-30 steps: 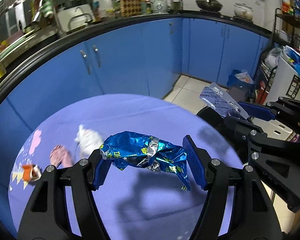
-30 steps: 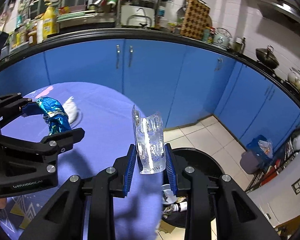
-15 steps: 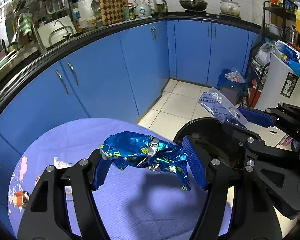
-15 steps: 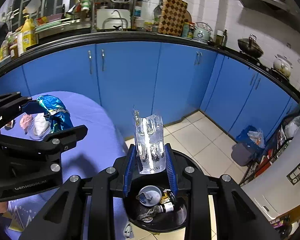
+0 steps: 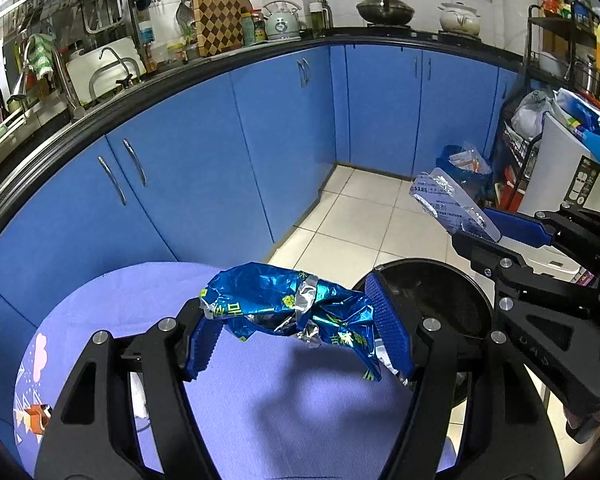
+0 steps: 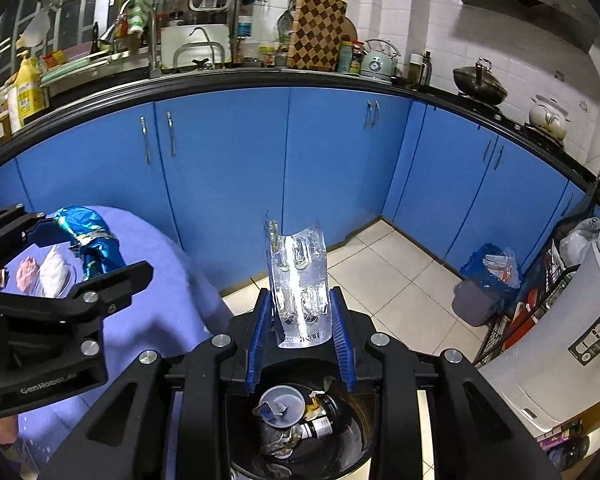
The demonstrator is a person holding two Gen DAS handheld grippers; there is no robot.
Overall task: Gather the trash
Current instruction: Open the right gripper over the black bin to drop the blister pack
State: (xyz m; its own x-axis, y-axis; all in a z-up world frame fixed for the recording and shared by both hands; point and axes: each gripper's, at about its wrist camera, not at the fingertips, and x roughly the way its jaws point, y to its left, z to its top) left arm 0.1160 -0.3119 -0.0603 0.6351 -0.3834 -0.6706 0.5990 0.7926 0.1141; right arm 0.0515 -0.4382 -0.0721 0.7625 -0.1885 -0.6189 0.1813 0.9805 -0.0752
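Observation:
My left gripper point(image 5: 296, 322) is shut on a crumpled blue foil wrapper point(image 5: 288, 306), held above the edge of the purple-clothed table point(image 5: 260, 420). It also shows in the right wrist view point(image 6: 88, 240). My right gripper point(image 6: 302, 320) is shut on a clear empty pill blister pack point(image 6: 300, 280), held upright over the black trash bin point(image 6: 356, 440). The bin holds a small bottle, a cup lid and scraps. In the left wrist view the bin point(image 5: 440, 296) sits just right of the table, with the blister pack point(image 5: 448, 200) above it.
A white crumpled tissue point(image 6: 52, 272) and a pink scrap point(image 6: 24, 276) lie on the table. Blue kitchen cabinets point(image 5: 284, 152) curve behind. A small blue-bagged bin point(image 6: 484, 288) and a white appliance point(image 6: 560, 340) stand on the tiled floor at right.
Both grippers have moved right, away from the table's middle towards the bin. The right gripper now hangs over the bin's opening. Both keep their hold.

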